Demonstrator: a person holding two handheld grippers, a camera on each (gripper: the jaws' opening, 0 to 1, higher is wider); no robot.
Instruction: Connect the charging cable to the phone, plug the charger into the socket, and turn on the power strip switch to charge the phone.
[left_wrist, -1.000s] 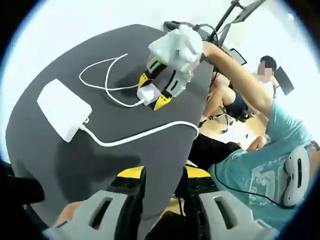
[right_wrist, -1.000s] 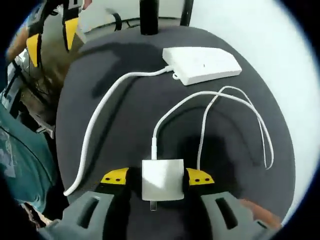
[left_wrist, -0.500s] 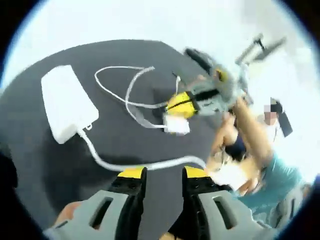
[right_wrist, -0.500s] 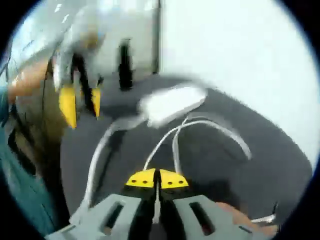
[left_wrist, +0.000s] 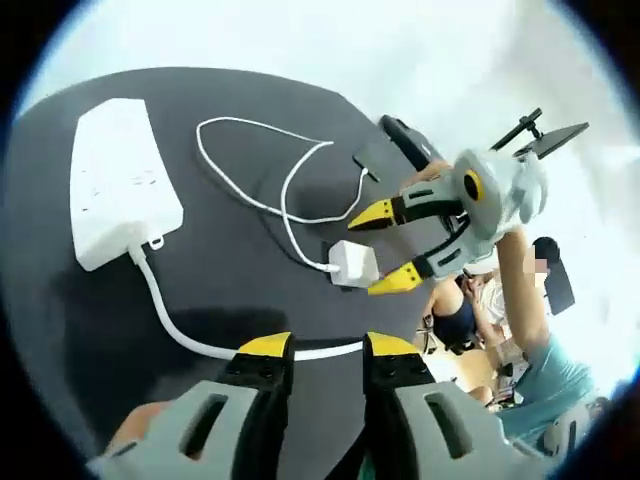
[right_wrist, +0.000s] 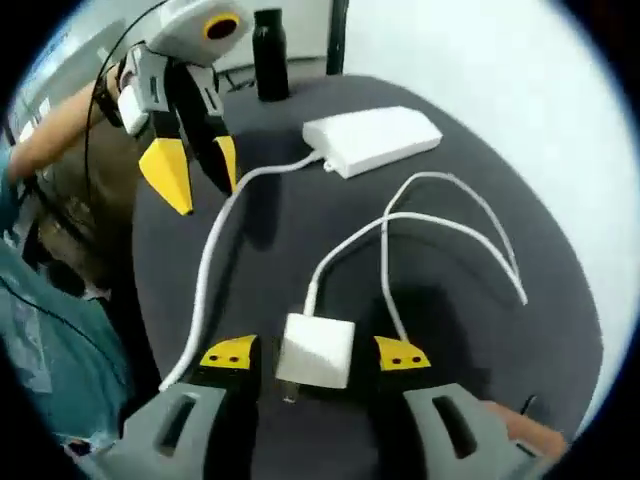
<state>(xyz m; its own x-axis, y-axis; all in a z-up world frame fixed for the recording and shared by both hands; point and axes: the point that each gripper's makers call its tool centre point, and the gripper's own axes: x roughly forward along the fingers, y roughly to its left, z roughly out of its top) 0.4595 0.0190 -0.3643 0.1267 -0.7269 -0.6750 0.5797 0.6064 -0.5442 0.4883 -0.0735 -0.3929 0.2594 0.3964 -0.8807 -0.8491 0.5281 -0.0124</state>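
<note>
**Charger sits between the spread right jaws, not yet gripped**

In the right gripper view the right gripper (right_wrist: 315, 355) has its jaws spread wide, and the white charger (right_wrist: 318, 350) lies flat on the dark table (right_wrist: 450, 200) directly between the yellow tips, with a gap on each side. It is slightly skewed, its prongs pointing near toward the camera and its cable end pointing far. By my reading the right gripper is clearly the nearer one, and a straight close across the charger's short sides is what the pick-up calls for.

From the charger the charging cable (right_wrist: 450, 215) runs far and loops off to the right. Beyond it, at the far edge, lies the white power strip (right_wrist: 372, 140), its own thick cord (right_wrist: 215, 260) trailing near along the left.

The left gripper (left_wrist: 315, 350) hovers well apart from everything, jaws nearly together with a narrow gap and nothing between them; it also appears at upper left in the right gripper view.

A dark slab (left_wrist: 405, 150) near the far table edge in the left gripper view may be the phone; I cannot tell. The strip's sockets and switch are too faint to make out.
</note>
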